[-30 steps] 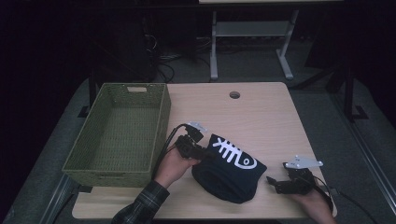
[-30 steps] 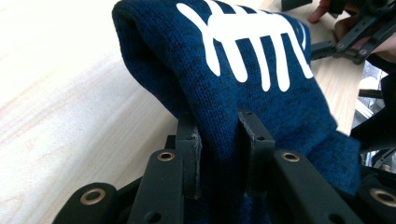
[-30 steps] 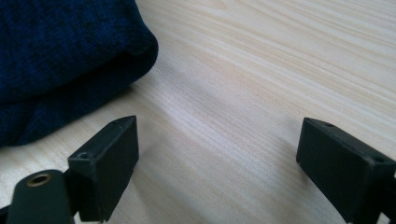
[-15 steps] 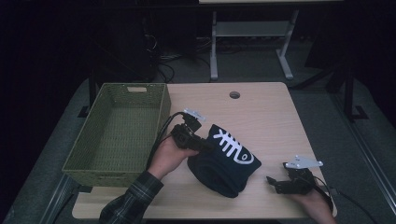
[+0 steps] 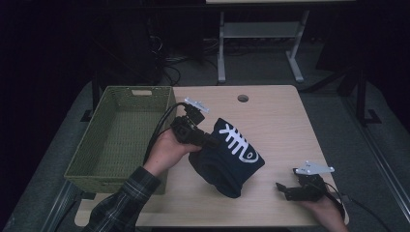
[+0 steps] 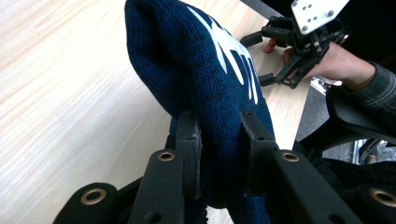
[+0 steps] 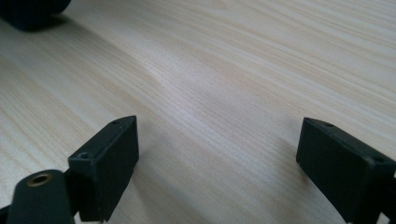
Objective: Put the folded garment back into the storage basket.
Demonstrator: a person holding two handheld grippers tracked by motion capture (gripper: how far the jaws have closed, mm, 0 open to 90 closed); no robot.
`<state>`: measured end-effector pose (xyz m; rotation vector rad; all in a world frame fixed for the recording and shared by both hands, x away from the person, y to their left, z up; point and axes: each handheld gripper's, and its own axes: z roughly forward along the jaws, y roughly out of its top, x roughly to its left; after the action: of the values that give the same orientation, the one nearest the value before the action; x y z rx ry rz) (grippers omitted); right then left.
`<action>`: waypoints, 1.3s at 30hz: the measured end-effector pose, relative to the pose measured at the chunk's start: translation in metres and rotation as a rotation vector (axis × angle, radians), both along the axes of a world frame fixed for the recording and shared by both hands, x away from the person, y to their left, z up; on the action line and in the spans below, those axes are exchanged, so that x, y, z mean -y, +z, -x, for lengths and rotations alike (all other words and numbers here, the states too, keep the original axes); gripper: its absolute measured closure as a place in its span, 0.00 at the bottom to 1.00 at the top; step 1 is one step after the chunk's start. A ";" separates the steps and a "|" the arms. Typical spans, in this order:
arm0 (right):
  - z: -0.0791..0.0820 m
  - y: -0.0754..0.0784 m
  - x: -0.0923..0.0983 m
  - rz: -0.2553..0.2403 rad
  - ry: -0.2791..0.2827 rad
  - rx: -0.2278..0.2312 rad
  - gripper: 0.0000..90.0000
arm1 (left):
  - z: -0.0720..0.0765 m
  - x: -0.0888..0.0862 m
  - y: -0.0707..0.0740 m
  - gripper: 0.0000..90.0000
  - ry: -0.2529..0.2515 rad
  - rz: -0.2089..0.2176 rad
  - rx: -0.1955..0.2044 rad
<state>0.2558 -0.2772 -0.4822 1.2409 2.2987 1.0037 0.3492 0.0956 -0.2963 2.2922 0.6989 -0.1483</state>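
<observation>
Since a second ago the left gripper (image 5: pixel 209 141) has come up off the table (image 5: pixel 280 116) and carried the dark blue knitted hat (image 5: pixel 231 157) with it. Earlier the hat lay flat and spread out on the wood near the front edge; now its gripped end is raised and the rest slopes down to the right, with the lowest part apparently still resting on the table. It has also shifted a little toward the green woven basket (image 5: pixel 118 135), though it stays clear of the basket, just to its right. The right gripper (image 5: pixel 285 189) has not moved: it rests near the front right of the table, well apart from the hat.

The left gripper's jaws are clamped on a thick fold of the knit; in the left gripper view the two pads (image 6: pixel 189 149) press into the wool from both sides, with the hat (image 6: pixel 205 70) rising away from them. The right gripper (image 7: pixel 217 161) stands wide open above bare wood, with nothing between its jaws.

The hat is navy, with a ribbed knit texture and a white fish-skeleton design across the side facing up. It looks bunched and rounded at the low end, narrower where it is pinched. The person's left hand (image 5: pixel 167 152), in a plaid sleeve, holds the gripper beside the basket's near right corner.
</observation>
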 end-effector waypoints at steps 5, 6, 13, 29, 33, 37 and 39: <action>0.000 0.000 0.000 0.000 0.001 0.002 0.14 | -0.001 -0.008 0.016 0.81 0.012 -0.002 0.010; 0.000 0.000 0.000 0.000 0.001 0.003 0.14 | -0.001 -0.010 0.018 0.81 0.014 -0.002 0.014; 0.000 0.000 0.000 0.000 0.002 0.003 0.15 | -0.002 -0.025 0.033 0.81 0.027 0.002 0.013; 0.000 0.000 0.000 0.000 0.001 0.004 0.15 | 0.000 -0.058 0.069 0.81 0.086 0.006 0.043; 0.000 0.000 0.000 0.000 0.001 0.004 0.15 | 0.000 -0.068 0.076 0.81 0.098 0.003 0.050; 0.000 0.000 0.000 0.000 0.002 0.004 0.15 | 0.000 -0.080 0.083 0.81 0.123 0.012 0.061; 0.000 0.000 0.000 0.000 0.002 0.004 0.15 | 0.001 -0.084 0.086 0.81 0.134 0.017 0.063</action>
<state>0.2558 -0.2774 -0.4822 1.2362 2.2972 1.0057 0.3486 0.1800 -0.2102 2.2157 0.8126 -0.0190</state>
